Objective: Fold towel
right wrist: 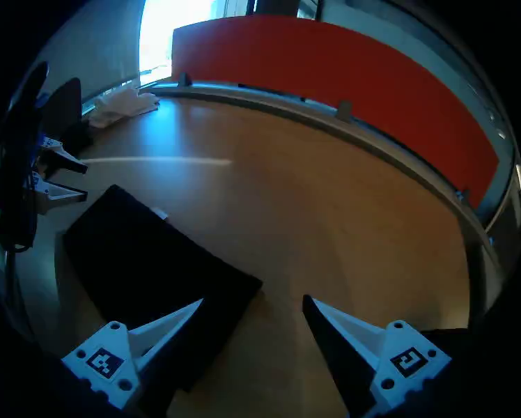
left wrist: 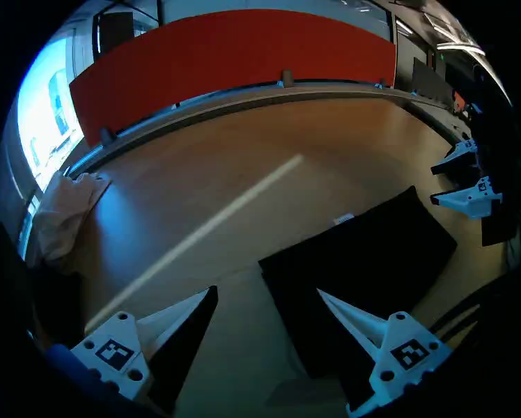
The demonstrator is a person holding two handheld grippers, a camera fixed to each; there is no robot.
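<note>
The table (left wrist: pixel 260 153) is big and brown, with a red wall (left wrist: pixel 239 56) along its far side. The towel (left wrist: pixel 365 258) lies flat on the table, a dark shape with four sides. It sits between the two grippers.

The left gripper (left wrist: pixel 266 291) is wide open and holds nothing. One of its fingers hangs over the near end of the towel. The right gripper (right wrist: pixel 253 299) is wide open too, with nothing in it, and one of its fingers hangs over the towel's other end.

I think no fold is being made right now, because nothing has hold of the towel. A corner or edge must be picked up first.

The towel is so dark that I cannot see any creases or layers. So I cannot tell if it was folded once already. A pale cloth (left wrist: pixel 62 209) lies bunched at the far corner. A little white tag (left wrist: pixel 343 219) sits at the towel's edge, too small to make out.
</note>
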